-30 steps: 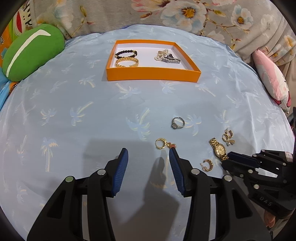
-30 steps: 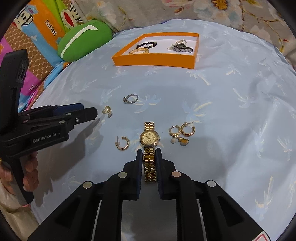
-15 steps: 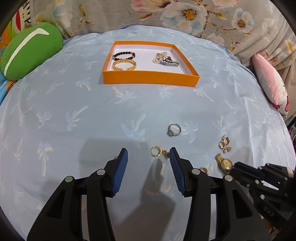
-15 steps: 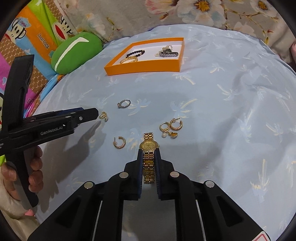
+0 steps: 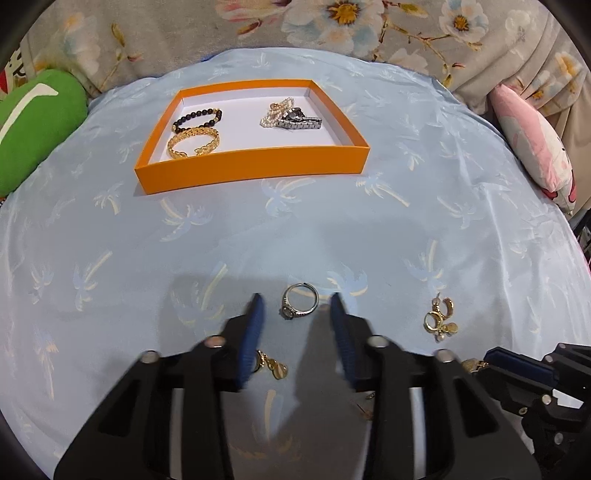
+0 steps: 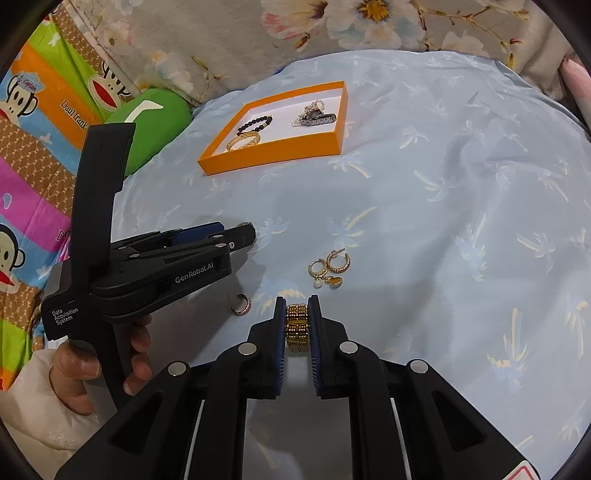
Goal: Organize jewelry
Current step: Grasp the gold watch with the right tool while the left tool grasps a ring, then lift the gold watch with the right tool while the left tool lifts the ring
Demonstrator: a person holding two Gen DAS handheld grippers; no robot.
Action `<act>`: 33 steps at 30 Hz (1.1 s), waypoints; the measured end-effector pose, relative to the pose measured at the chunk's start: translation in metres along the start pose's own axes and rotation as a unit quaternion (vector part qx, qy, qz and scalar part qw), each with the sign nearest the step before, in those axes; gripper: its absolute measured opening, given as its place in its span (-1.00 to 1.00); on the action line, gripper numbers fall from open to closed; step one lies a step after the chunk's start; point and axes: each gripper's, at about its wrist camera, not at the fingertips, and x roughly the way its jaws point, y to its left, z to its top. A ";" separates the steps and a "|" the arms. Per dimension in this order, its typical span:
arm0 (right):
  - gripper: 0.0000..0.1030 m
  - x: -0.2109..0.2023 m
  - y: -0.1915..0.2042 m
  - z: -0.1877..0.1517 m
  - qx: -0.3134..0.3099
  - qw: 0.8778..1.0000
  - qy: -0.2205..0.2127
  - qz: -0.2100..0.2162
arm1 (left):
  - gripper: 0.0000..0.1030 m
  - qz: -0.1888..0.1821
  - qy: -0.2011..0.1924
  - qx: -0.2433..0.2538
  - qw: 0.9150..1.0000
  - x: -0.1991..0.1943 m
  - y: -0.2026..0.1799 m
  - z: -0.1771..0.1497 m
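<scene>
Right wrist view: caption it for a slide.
Right gripper clamps the gold watch; orange tray waits beyond.

Even, moderately bright indoor light from above, no hard glare. Soft sheen on satin blue cloth (image 5: pixel 461 192), strongest at right. Left gripper (image 5: pixel 295 314) motion-blurred in left wrist view, finger edges smeared; its grey shadow falls on cloth just past fingertips. Far orange tray (image 5: pixel 255 170) sharp, thin shadow at its near left wall. Right wrist view crisp throughout; right gripper (image 6: pixel 297 321) sharp. Strong fisheye bulge in both views, black vignette at corners, floral fabric (image 5: pixel 369 26) stretched along far edge.
</scene>
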 end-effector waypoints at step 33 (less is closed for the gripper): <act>-0.78 0.011 0.015 -0.009 -0.037 0.998 -0.011 -0.041 | -0.84 -0.025 -0.016 -0.024 0.999 -0.039 0.022 -0.012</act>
